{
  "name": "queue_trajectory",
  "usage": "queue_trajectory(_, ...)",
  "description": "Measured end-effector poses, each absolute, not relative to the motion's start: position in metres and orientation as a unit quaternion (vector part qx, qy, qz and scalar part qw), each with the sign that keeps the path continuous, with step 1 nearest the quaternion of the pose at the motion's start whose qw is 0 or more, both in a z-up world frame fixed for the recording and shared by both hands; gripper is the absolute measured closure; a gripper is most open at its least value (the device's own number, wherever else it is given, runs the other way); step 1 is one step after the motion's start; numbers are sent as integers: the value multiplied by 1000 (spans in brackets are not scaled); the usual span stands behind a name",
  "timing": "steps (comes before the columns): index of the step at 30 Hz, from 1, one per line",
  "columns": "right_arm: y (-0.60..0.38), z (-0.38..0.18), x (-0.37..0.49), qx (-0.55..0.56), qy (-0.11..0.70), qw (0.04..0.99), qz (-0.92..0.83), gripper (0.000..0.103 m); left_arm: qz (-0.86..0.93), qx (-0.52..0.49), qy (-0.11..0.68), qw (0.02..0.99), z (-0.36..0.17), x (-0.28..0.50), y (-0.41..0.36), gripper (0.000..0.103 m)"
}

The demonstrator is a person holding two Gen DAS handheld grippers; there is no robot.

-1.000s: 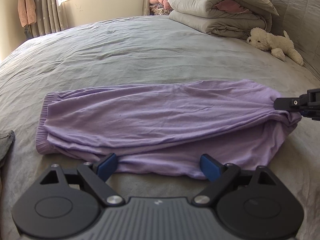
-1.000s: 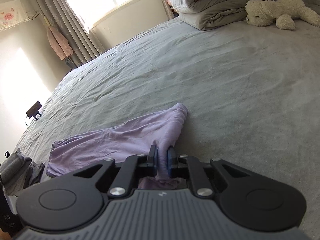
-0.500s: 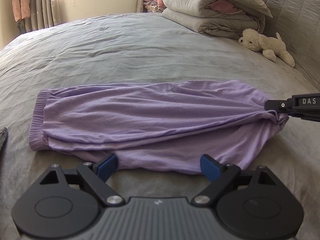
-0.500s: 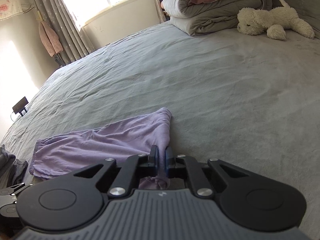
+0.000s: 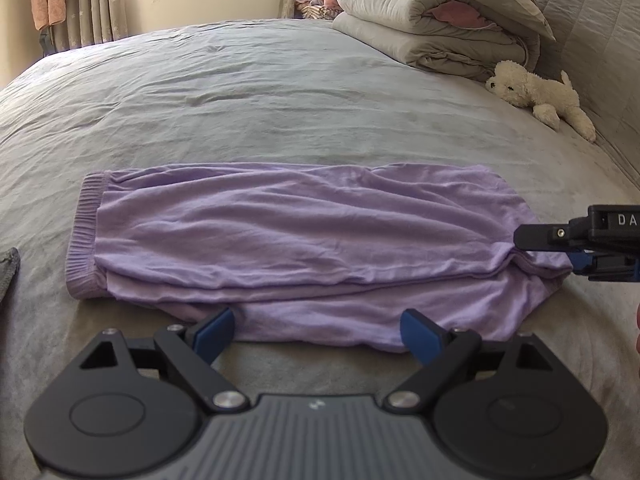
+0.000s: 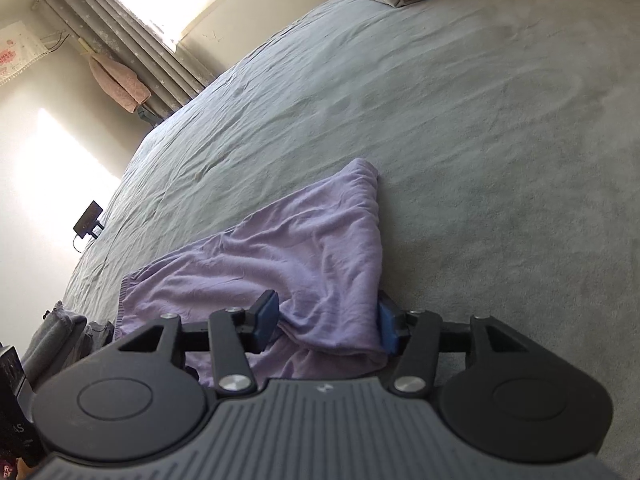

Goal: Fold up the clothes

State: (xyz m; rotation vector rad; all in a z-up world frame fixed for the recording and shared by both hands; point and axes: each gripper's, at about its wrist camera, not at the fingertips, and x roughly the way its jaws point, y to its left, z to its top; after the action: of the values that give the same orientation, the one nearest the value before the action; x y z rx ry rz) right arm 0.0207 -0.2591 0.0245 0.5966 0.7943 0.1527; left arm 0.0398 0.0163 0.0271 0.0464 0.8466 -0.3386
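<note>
A lilac garment (image 5: 280, 232) lies flat and stretched sideways on the grey bed (image 5: 260, 92), its ribbed waistband at the left. My left gripper (image 5: 318, 330) is open at the garment's near edge, with its blue pads just touching the cloth. At the garment's right end is my right gripper (image 5: 560, 250). In the right wrist view the right gripper (image 6: 328, 320) stands open, and the garment (image 6: 280, 264) lies loose on the bed between its fingers.
Folded grey duvets (image 5: 432, 28) and a white plush dog (image 5: 540, 96) lie at the far right of the bed. A grey cloth (image 5: 8, 272) pokes in at the left edge. More grey clothes (image 6: 60, 332) sit beyond the waistband.
My right gripper has opened and let go of the garment's right end, which now rests on the bed. The left gripper stays open at the near edge.
</note>
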Motion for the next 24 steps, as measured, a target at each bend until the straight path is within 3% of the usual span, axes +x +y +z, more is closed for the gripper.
queue_trajectory(12,-281,29,19,332,374,864,57,48,-66,-111,398,908,64,77,112,13)
queue_trajectory(16,-276,29,19,316,377,869,54,48,-32,-130,407,904,58,86,129,32)
queue_trajectory(19,-272,29,19,303,379,873,52,53,-37,-122,407,905,55,87,126,34)
queue_trajectory(24,-267,29,20,272,375,885,43,54,-32,-85,395,914,51,87,112,34)
